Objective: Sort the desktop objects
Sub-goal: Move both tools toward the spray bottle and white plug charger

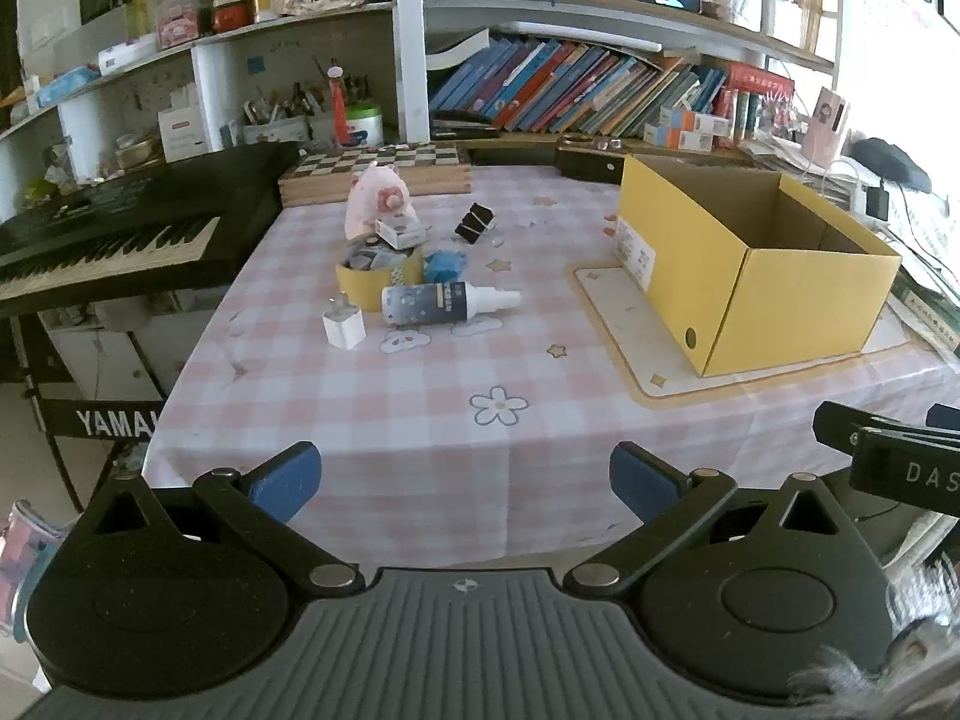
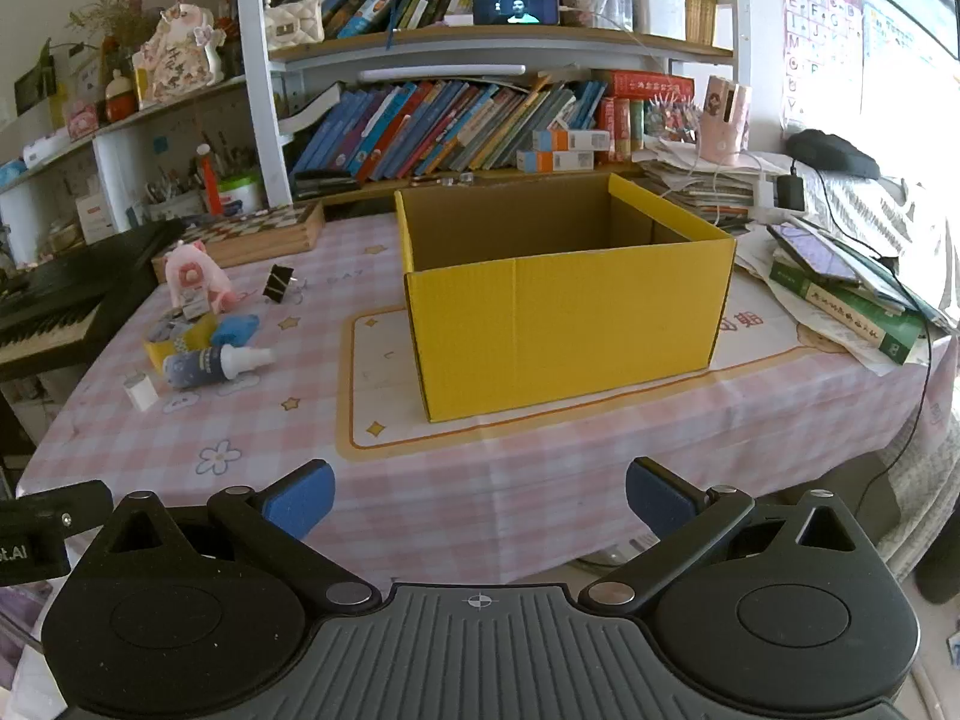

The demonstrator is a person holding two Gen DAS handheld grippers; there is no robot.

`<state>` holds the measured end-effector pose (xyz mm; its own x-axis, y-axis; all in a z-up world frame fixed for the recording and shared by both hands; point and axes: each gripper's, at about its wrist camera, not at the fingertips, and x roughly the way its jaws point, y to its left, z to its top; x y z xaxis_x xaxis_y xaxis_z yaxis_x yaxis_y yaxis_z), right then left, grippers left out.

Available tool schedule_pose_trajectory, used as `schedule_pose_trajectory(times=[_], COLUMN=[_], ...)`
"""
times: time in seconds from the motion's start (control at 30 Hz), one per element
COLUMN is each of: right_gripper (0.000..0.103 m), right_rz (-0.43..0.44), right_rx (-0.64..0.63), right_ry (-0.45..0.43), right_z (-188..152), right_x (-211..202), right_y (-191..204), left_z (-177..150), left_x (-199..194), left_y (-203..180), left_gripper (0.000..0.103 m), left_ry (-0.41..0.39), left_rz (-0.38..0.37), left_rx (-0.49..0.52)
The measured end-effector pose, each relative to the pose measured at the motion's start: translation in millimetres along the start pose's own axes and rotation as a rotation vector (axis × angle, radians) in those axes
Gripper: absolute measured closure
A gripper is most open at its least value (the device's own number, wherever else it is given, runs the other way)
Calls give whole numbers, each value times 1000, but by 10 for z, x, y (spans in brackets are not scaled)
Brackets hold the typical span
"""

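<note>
- Left claw [image 1: 465,480]: blue pads spread wide apart, nothing between them; it hangs over the near edge of the counter [image 1: 420,420].
- Right claw [image 2: 480,495]: pads likewise wide apart and holding nothing, at the near counter edge, facing the box.
- Yellow cardboard box [image 2: 564,324]: open-topped, upright on a printed mat [image 2: 384,420] at the right half of the counter; what its interior holds cannot be seen.
- Object cluster, far left of the counter, well apart from both claws and left of the box:
- Spray bottle [image 1: 447,302] lying on its side, white nozzle pointing right.
- White charger plug [image 1: 344,327] just left of and near the bottle.
- Small yellow tub [image 1: 375,279] filled with small items, directly behind the bottle; a small box [image 1: 401,232] rests on top of it.
- Blue soft toy [image 1: 445,264] just right of the tub.
- Pink plush toy [image 1: 377,201] behind the tub.
- Black binder clip [image 1: 474,222] to the right of the plush, standing apart.
- Keyboard instrument [image 1: 108,246] beside the counter's left edge; bookshelf [image 1: 570,90] behind.
</note>
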<state>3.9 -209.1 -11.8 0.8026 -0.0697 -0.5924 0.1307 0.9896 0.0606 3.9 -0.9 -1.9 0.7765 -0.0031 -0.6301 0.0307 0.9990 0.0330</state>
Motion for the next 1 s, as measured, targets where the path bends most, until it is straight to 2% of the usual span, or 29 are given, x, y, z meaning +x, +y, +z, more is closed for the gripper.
schedule_pose_trajectory(times=[1.0], right_gripper=[0], right_rz=[11], right_rx=[-8], right_ry=[3], right_z=[-17], right_x=[-35], right_y=[-12], left_z=[-39], left_x=[-17], left_y=[16], left_gripper=[0], left_ry=[6], left_rz=[12], left_rx=[-15])
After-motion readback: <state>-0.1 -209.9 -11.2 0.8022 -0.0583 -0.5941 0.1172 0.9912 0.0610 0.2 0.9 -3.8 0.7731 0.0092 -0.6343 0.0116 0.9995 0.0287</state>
